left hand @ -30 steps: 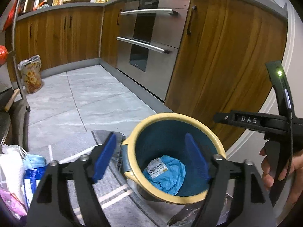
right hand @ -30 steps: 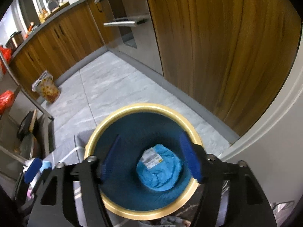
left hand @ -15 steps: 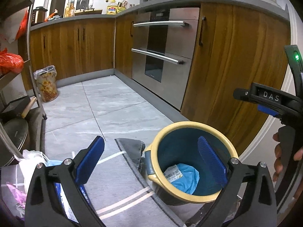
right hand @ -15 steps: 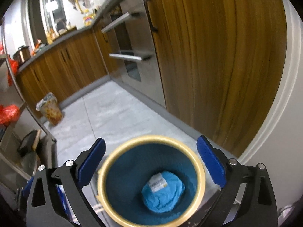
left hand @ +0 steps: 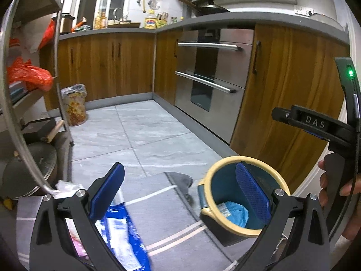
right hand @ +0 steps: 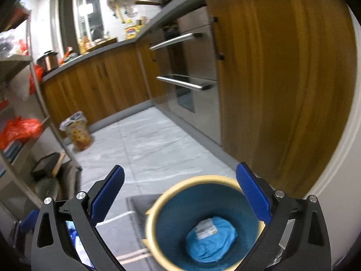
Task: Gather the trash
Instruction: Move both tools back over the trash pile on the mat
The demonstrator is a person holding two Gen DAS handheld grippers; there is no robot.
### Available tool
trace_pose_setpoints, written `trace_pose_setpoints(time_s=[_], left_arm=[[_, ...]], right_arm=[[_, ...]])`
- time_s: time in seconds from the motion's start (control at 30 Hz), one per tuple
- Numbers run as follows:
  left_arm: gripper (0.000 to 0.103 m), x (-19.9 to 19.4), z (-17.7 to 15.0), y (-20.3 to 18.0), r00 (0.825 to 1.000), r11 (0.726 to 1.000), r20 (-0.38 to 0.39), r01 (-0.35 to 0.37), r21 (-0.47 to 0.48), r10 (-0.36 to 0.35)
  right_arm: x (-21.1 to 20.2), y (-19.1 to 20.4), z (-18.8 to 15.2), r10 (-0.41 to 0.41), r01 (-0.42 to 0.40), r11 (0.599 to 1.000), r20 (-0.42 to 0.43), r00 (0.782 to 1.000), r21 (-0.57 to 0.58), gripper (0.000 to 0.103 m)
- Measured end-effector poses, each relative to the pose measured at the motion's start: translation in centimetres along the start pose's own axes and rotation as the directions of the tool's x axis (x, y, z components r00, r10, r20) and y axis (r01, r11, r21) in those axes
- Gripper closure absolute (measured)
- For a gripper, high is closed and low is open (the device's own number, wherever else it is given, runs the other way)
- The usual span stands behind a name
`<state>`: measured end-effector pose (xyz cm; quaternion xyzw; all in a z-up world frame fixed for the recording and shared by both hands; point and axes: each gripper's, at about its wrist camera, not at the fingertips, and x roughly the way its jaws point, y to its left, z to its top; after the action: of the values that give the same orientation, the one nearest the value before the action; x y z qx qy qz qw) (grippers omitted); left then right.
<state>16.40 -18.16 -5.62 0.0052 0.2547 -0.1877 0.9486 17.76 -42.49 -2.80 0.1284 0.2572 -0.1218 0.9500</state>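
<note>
A round bin (left hand: 225, 224) with a cream rim and blue inside stands on the floor by the wooden cabinet. A crumpled blue bag with a white label (left hand: 234, 212) lies at its bottom, also seen in the right wrist view as the blue bag (right hand: 209, 237) inside the bin (right hand: 155, 246). My left gripper (left hand: 180, 187) hangs open above the mat and the bin's left rim, nothing between its blue pads. My right gripper (right hand: 180, 185) is open above the bin, empty. A blue and white wrapper (left hand: 123, 232) and a pink one lie on the mat under the left gripper.
A grey striped mat (left hand: 171, 221) covers the floor near me. A hand holds the right gripper's handle (left hand: 338, 180) at the right edge. A metal shelf rack (left hand: 33, 135) with pots and orange bags stands left. A lined patterned bin (left hand: 74, 106) stands by the far cabinets. An oven (left hand: 207, 83) is ahead.
Both grippers have opened wider and drawn up and back from the bin, leaving the blue bag inside it. More of the kitchen and the mat's wrappers have come into view.
</note>
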Motion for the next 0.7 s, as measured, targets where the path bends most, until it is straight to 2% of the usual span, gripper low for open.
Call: trace_pose_setpoints(time_s=[0.33,0.5,0.7], left_arm=[[0.006,-3.2,-0.7,3.4,0.995,0.995,0.008,-0.1,0.005,0.1],[0.006,-4.8,-1.7,5.6,0.989,0.989,-0.014,-0.147,-0.003,0.147],[0.006,-6.9,-2.8,8.9,0.976,0.976,-0.033,-0.215,-0.035,0.214]], right_arm=[[0.3,5.3,-1.5,0.071,-0.074,0.996,-0.061,0.996,-0.045,0.005],[0.6,8.1,-3.3,0.111,-0.119,0.991,-0.123,0.986,-0.059,0.005],[0.9,12.0,-5.8,0.166,-0.191,0.972,-0.175,0.97,-0.137,0.005]])
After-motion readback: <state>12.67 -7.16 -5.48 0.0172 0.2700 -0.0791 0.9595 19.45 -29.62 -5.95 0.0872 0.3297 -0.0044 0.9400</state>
